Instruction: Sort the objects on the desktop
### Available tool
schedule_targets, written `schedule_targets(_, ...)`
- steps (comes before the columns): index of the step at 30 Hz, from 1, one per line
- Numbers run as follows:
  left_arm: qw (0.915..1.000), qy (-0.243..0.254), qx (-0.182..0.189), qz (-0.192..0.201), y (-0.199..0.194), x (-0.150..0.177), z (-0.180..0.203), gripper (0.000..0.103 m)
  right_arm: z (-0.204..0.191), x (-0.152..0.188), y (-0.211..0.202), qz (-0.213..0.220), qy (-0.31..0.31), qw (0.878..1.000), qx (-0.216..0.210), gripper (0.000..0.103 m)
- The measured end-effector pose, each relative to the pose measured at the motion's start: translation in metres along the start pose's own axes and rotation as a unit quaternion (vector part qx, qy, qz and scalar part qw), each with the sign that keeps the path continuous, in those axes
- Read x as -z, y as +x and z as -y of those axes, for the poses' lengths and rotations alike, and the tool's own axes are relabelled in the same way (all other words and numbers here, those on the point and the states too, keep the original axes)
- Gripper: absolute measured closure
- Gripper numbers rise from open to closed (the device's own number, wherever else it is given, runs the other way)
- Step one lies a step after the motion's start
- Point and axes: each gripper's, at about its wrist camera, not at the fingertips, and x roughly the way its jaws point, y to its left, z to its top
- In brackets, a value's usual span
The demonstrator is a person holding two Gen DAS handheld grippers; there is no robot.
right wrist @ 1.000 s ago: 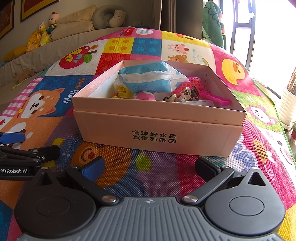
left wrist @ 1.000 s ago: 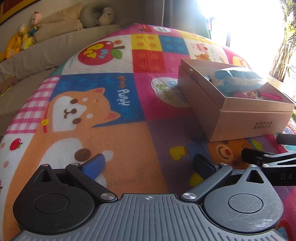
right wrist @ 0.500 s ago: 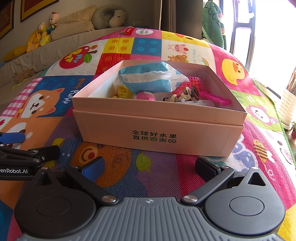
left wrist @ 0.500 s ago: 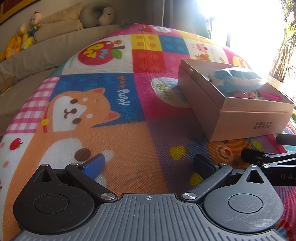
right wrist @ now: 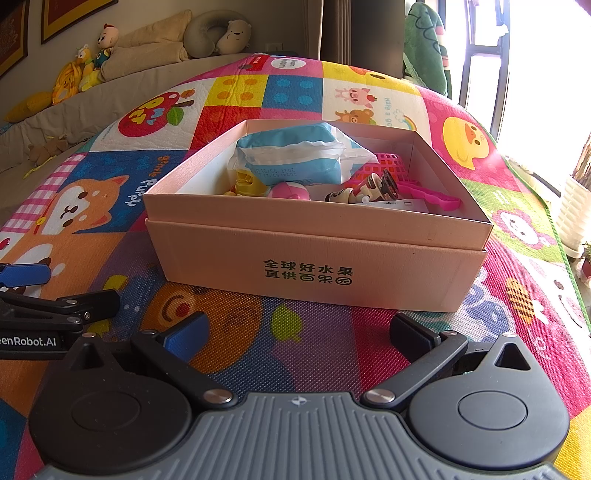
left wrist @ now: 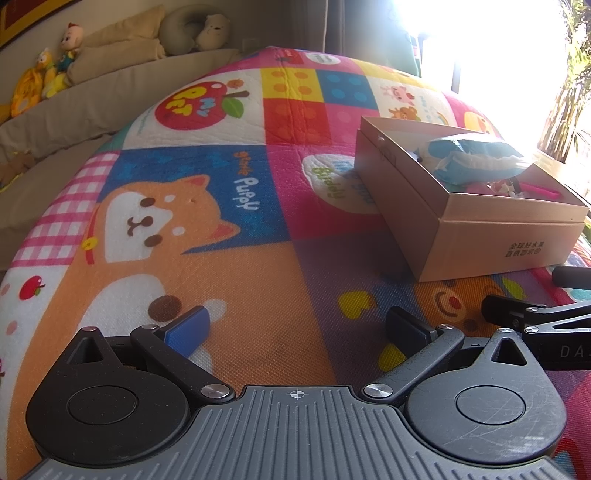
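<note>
An open tan cardboard box (right wrist: 314, 258) sits on a colourful play mat; it also shows in the left wrist view (left wrist: 480, 236) at the right. Inside lie a blue and white packet (right wrist: 291, 158), a pink ball (right wrist: 288, 191), a yellow toy (right wrist: 246, 182), a small figurine (right wrist: 364, 192), a pink mesh basket (right wrist: 384, 166) and a pink clip (right wrist: 432, 194). My right gripper (right wrist: 297, 332) is open and empty, low over the mat in front of the box. My left gripper (left wrist: 295, 326) is open and empty, to the left of the box; it shows in the right wrist view (right wrist: 55, 291).
The play mat (left wrist: 221, 258) covers the surface. A beige sofa (right wrist: 110, 99) with plush toys (right wrist: 81, 70) and a neck pillow (right wrist: 218, 35) runs along the back left. A bright window (right wrist: 535, 74) and a white planter (right wrist: 576, 214) are at the right.
</note>
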Motion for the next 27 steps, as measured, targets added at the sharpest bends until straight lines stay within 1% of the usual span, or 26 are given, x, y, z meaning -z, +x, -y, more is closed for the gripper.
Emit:
schedule_targets(8,1.0,0.009,0.003,-0.001,-0.0008,-0.0004,-0.0015,0.0,0.0,-0.0002,0.0007,0.0,0.0,1.0,0.0,0.0)
schedule_targets(11,0.9999,0.007,0.013,-0.007,0.002,-0.0029,-0.0046,0.0,0.0001,-0.0002,0.0006,0.0,0.0,1.0,0.0,0.0)
schedule_targets(18,0.9996,0.006,0.017,-0.023,0.0023,-0.0055,-0.0057,0.0,0.0001,-0.0002,0.0007,0.0,0.0,1.0,0.0,0.0)
schedule_targets(27,0.9996,0.006,0.017,-0.02,0.0017,-0.0045,-0.0054,0.0,0.0001,-0.0002,0.0007,0.0,0.0,1.0,0.0,0.0)
